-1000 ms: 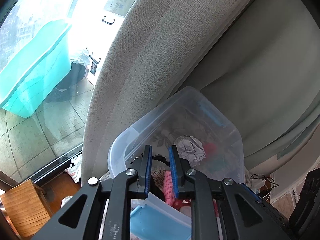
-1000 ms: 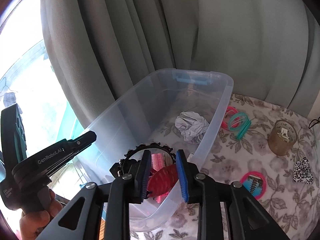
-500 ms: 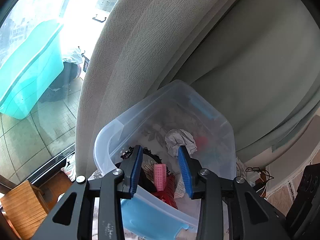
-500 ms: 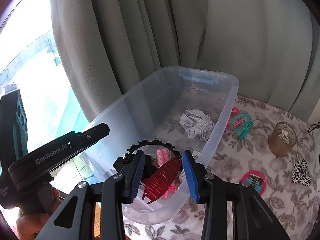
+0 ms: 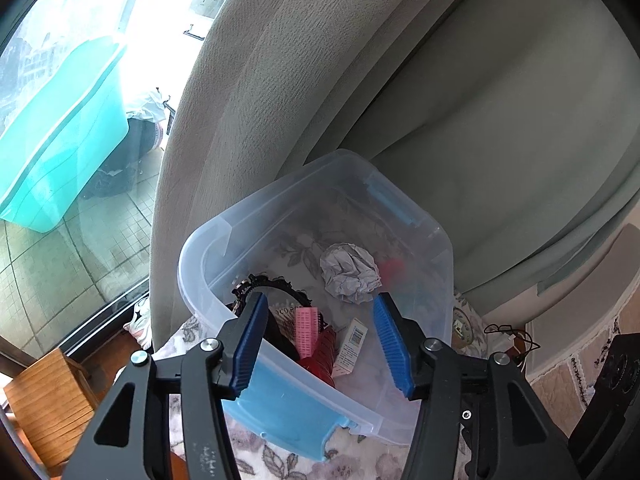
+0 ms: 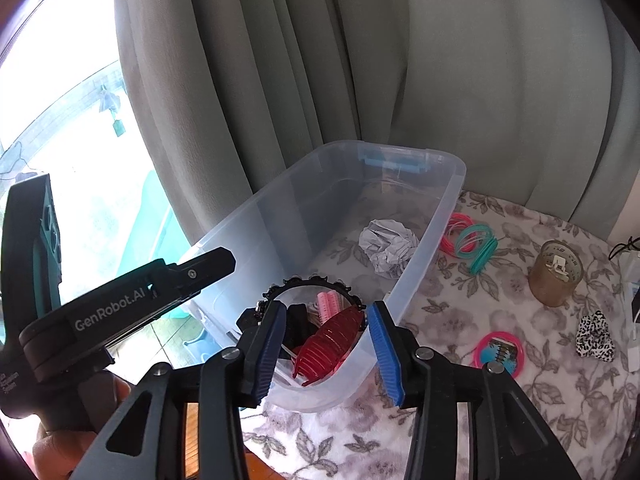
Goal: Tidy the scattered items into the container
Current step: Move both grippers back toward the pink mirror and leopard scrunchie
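Note:
A clear plastic container (image 5: pixel 192 256) (image 6: pixel 452 184) with blue handles stands on the floral tablecloth (image 6: pixel 440 320). In it lie a crumpled paper ball (image 5: pixel 350 272) (image 6: pixel 386 246), a black headband (image 5: pixel 276 284) (image 6: pixel 312 282), a pink roller (image 5: pixel 307 330) (image 6: pixel 330 304), a red claw clip (image 5: pixel 324 350) (image 6: pixel 332 338) and a small box (image 5: pixel 352 344). My left gripper (image 5: pixel 320 300) (image 6: pixel 224 260) hovers over the container's near end, jaws opening, nothing pressed between them. My right gripper (image 6: pixel 326 308) hangs above the near corner, jaws opening, with the red clip lying loose below.
On the cloth right of the container lie pink and teal hair rings (image 6: pixel 472 240), an amber jar (image 6: pixel 554 272), a leopard scrunchie (image 6: pixel 594 338) and a pink ring with a teal comb (image 6: pixel 498 350). Grey curtains (image 6: pixel 400 60) hang behind. A wooden stool (image 5: pixel 40 392) stands low left.
Both pairs of jaws have widened. The red clip that sat between the right jaws now lies in the container. Both grippers have drawn back and up a little.

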`<state>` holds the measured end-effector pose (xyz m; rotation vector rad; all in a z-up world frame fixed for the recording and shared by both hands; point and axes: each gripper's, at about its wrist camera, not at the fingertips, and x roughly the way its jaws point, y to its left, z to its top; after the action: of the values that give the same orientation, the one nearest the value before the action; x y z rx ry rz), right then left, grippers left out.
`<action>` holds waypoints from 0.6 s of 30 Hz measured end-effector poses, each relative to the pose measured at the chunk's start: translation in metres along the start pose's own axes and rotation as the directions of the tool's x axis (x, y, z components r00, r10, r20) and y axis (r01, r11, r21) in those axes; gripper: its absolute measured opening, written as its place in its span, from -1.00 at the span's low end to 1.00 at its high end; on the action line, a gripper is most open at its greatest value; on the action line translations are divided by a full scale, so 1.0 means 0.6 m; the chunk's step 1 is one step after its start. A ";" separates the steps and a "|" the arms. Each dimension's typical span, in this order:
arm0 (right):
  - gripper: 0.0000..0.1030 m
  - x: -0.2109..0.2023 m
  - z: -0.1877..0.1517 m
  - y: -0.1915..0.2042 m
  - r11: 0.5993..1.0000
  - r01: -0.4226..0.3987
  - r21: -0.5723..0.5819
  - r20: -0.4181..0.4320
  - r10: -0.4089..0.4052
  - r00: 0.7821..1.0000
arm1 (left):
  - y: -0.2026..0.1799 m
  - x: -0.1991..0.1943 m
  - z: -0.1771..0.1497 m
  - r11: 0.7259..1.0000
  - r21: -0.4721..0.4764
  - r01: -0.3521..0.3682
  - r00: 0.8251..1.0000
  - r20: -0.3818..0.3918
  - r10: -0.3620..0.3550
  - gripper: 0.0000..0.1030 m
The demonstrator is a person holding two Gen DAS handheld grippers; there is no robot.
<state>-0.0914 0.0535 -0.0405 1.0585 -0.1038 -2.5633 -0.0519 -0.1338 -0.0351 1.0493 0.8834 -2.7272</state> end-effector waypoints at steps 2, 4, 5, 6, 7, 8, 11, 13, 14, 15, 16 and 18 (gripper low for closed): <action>-0.05 -0.013 0.000 -0.002 1.000 -0.002 0.005 0.015 0.002 1.000 | -0.008 -0.007 -0.003 1.000 0.007 0.000 1.000 0.000 0.000 0.11; -0.03 -0.028 -0.001 -0.006 1.000 -0.004 0.011 0.031 0.003 1.000 | -0.019 -0.017 -0.005 1.000 0.023 -0.005 1.000 0.008 0.004 0.11; -0.01 -0.035 -0.001 -0.007 1.000 -0.005 0.015 0.040 0.004 0.999 | -0.025 -0.022 -0.006 0.999 0.031 -0.007 1.000 0.013 0.007 0.12; 0.02 -0.043 -0.002 -0.010 1.000 -0.005 0.019 0.048 0.004 0.999 | -0.032 -0.028 -0.007 0.999 0.041 -0.010 1.000 0.018 0.009 0.12; 0.03 -0.051 -0.003 -0.012 1.000 -0.005 0.023 0.057 0.003 0.998 | -0.039 -0.034 -0.009 0.999 0.050 -0.012 1.000 0.024 0.011 0.13; 0.05 -0.059 -0.004 -0.016 1.000 -0.005 0.028 0.066 0.003 0.998 | -0.046 -0.040 -0.010 0.998 0.060 -0.014 0.999 0.029 0.012 0.16; 0.07 -0.083 -0.008 -0.030 0.999 -0.006 0.046 0.089 0.002 0.996 | -0.068 -0.063 -0.016 0.996 0.091 -0.015 0.999 0.047 0.011 0.23; 0.07 -0.101 -0.009 -0.040 0.998 -0.007 0.062 0.107 0.001 0.994 | -0.086 -0.074 -0.021 0.993 0.116 -0.014 0.999 0.052 0.008 0.24; 0.07 -0.110 -0.010 -0.044 0.997 -0.007 0.071 0.118 -0.001 0.993 | -0.095 -0.079 -0.023 0.992 0.129 -0.014 0.999 0.054 0.007 0.24; 0.07 -0.119 -0.011 -0.050 0.997 -0.008 0.080 0.128 -0.003 0.992 | -0.105 -0.083 -0.027 0.990 0.142 -0.015 0.998 0.057 0.007 0.24; 0.08 -0.128 -0.012 -0.055 0.996 -0.008 0.089 0.138 -0.004 0.990 | -0.115 -0.086 -0.030 0.988 0.156 -0.016 0.998 0.060 0.006 0.24; 0.08 -0.147 -0.014 -0.067 0.994 -0.008 0.108 0.160 -0.009 0.987 | -0.135 -0.095 -0.038 0.983 0.184 -0.017 0.998 0.064 0.005 0.24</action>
<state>-0.0404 0.1233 0.0041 0.8874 -0.2873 -2.6663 -0.0179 -0.0610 0.0270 0.9862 0.6231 -2.8598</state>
